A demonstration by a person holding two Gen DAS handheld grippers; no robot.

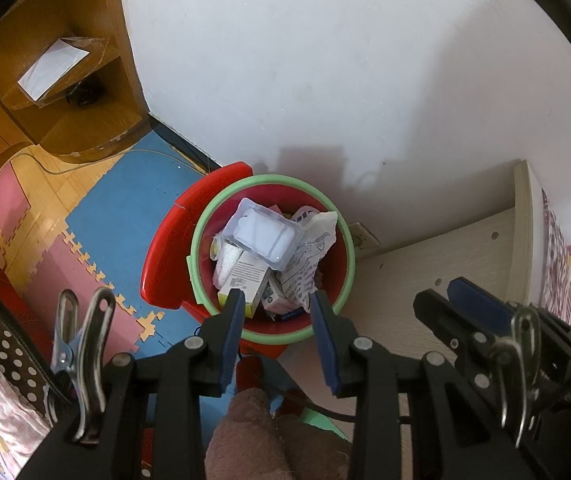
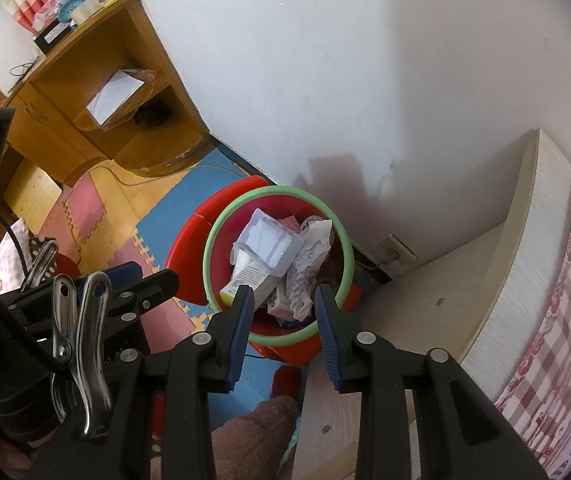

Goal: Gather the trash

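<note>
A red trash bin with a green rim (image 1: 350, 240) (image 2: 350, 248) stands on the floor against the white wall. It is filled with a clear plastic tray (image 1: 263, 236) (image 2: 269, 242), crumpled printed paper (image 1: 309, 256) (image 2: 305, 272) and a white carton (image 1: 245, 276) (image 2: 247, 276). My left gripper (image 1: 277, 296) hangs above the bin's near rim, pointing steeply down, its blue-padded jaws apart with nothing between them. My right gripper (image 2: 283, 290) hovers just to its right in the same pose, also open and empty. Each gripper shows at the edge of the other's view (image 1: 439, 292) (image 2: 153, 274).
A wooden desk (image 1: 85, 80) (image 2: 97, 92) with shelves stands at the far left. Blue and pink foam mats (image 1: 117, 208) cover the floor. A white board of a bed frame (image 1: 465, 248) (image 2: 485, 272) and a wall outlet (image 2: 399, 252) lie right of the bin. A fuzzy pink-brown slipper (image 1: 253, 432) is below the grippers.
</note>
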